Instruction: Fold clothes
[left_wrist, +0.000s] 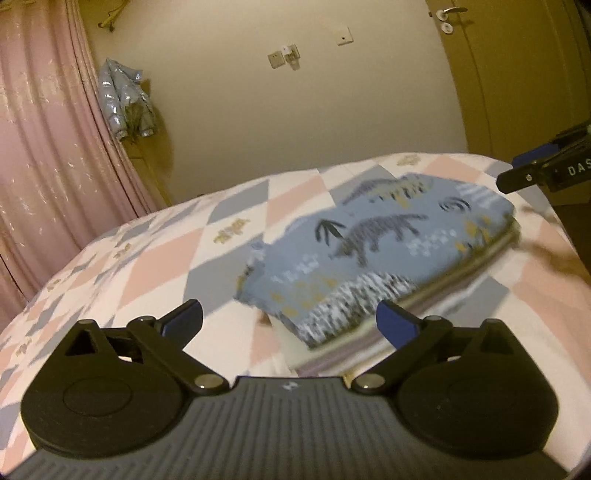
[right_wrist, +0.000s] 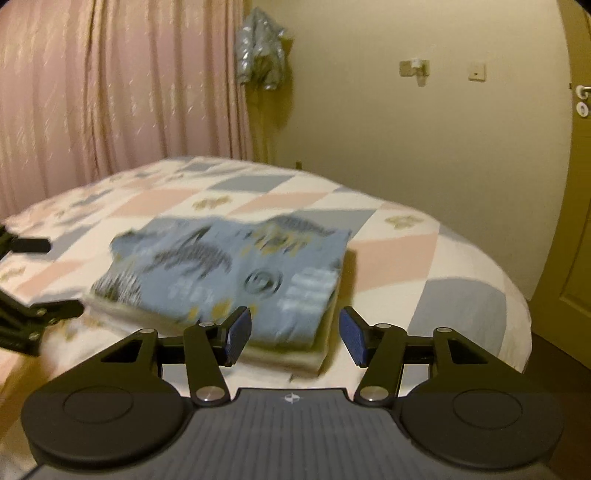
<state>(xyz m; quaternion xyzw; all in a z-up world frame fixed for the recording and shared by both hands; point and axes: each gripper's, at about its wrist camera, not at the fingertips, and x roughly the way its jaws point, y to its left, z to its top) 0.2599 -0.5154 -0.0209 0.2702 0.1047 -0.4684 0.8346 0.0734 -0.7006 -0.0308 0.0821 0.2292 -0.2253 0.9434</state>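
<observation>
The left gripper (left_wrist: 290, 323), black with blue pads, stands with its jaws spread wide and nothing between them. Just beyond and slightly right of its gap lies the near corner of a folded blue cotton garment printed with grey tigers, palm marks and yellow flecks (left_wrist: 369, 251). The garment sits as a flat rectangle on top of a low stack of other folded pale cloths (left_wrist: 343, 354), whose cream and lilac edges show under its near side. The left gripper's right pad overlaps the stack's edge in the view, though whether it touches cannot be told.

The right gripper (right_wrist: 295, 336), of the same black and blue build, is also released, its jaws parted and empty. The garment's near right corner (right_wrist: 236, 273) lies straight ahead of its gap, near the pads but not between them, with the stack's cream edge (right_wrist: 295, 360) showing below.

Both grippers hover low over a bed covered in a quilt of pink, grey and white diamonds (left_wrist: 155, 266), the left one at the garment's left side and the right one at its right.

Behind the bed hang pink pleated curtains (right_wrist: 110, 92), with a shiny silver padded jacket (left_wrist: 123, 99) hung beside them on the cream wall (left_wrist: 295, 110). An olive door (left_wrist: 517, 74) stands at the far right.
</observation>
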